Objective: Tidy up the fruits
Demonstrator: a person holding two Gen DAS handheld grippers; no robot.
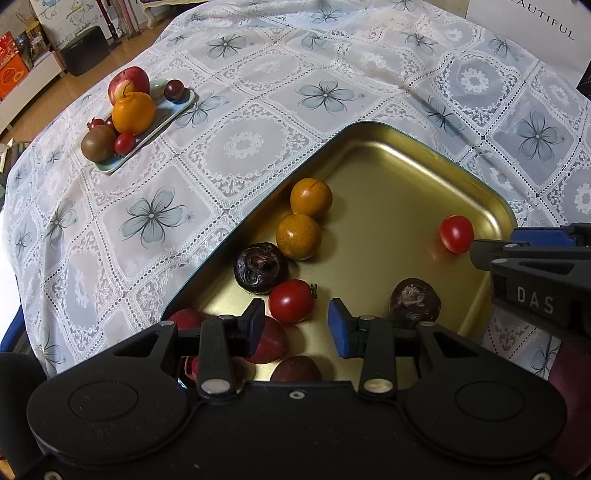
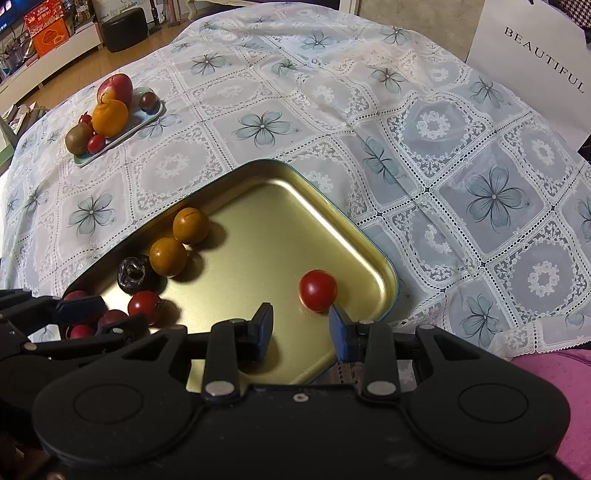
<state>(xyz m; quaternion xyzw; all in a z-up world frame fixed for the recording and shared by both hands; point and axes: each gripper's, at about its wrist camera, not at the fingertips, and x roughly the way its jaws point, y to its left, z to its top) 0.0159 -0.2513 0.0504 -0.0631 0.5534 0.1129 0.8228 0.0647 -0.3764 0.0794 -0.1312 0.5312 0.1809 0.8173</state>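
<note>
A gold metal tray (image 1: 388,206) (image 2: 266,229) lies near me on the lace cloth. In it are two orange-brown round fruits (image 1: 298,236) (image 2: 168,256), two dark wrinkled fruits (image 1: 260,267) (image 1: 415,302), two cherry tomatoes and several dark red fruits (image 1: 267,341) at its near corner. My left gripper (image 1: 297,325) hangs open over the tray, one tomato (image 1: 291,301) just beyond its fingertips and untouched. My right gripper (image 2: 301,325) is open and holds nothing. The other tomato (image 2: 317,290) (image 1: 457,233) sits just ahead of its right finger.
At the far left, a pale green plate (image 1: 184,107) (image 2: 157,110) holds an apple, an orange, a kiwi and small dark red fruits. A white "BEAUTIFUL" bag (image 2: 535,55) stands at the back right. Past the table's far-left edge are wooden floor and a black stool (image 2: 125,29).
</note>
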